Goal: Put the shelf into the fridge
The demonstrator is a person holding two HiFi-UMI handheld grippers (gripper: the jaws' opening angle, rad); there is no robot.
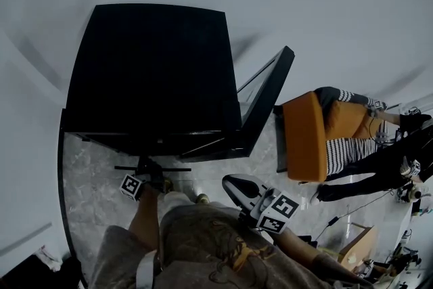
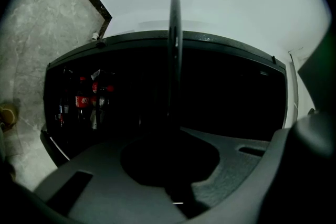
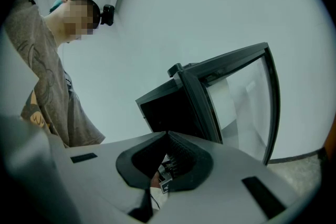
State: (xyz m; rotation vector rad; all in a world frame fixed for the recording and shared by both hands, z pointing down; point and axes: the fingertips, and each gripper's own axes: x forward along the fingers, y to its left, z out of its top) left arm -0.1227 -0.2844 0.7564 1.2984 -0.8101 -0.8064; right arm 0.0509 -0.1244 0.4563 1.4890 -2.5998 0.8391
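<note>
Dark and thin, the shelf (image 2: 174, 34) stands edge-on, pinched in the left claw (image 2: 175, 139) just in front of the fridge (image 2: 220, 97) opening, with bottles (image 2: 86, 99) inside. The right claw (image 3: 167, 139) is closed on nothing beside the fridge door (image 3: 236, 92). Level the shelf before sliding it in.

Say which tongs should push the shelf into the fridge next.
Left. The left tongs grip the shelf and face the open fridge; the right tongs are shut, empty, aimed at the door.
</note>
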